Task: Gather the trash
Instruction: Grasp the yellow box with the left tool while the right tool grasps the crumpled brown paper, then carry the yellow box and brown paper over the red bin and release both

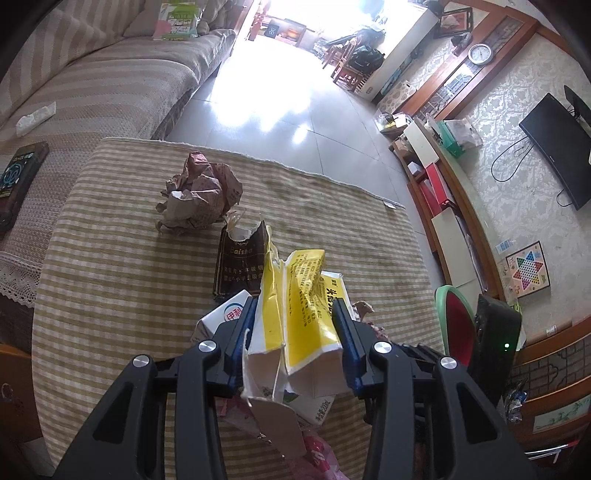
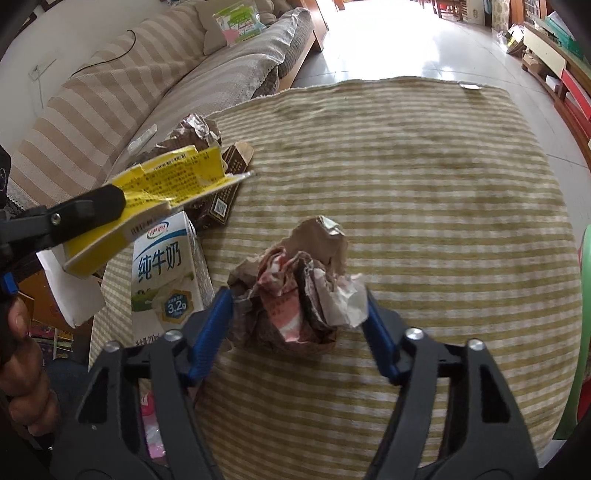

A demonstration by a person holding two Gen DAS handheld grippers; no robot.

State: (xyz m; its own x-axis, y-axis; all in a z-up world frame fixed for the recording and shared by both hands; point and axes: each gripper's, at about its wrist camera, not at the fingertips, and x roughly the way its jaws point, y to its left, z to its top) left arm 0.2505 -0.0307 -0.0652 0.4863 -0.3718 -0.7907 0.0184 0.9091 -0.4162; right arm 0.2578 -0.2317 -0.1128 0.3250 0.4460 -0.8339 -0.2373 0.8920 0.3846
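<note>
Mid-pickup, both claws busy. Left gripper (image 1: 295, 314) clamped on torn yellow carton (image 1: 303, 295), lifted above striped table (image 2: 424, 184). Right gripper (image 2: 299, 314) wide, straddling crumpled wrapper (image 2: 295, 288), maybe just touching. Next: squeeze, lift. Milk carton (image 2: 166, 266) and 1 brown pack (image 1: 240, 262) left.

Milk carton (image 1: 225, 314) mostly hidden (behind fingers (image 1: 242, 332)); doorway (image 1: 291, 22) overexposed.
</note>
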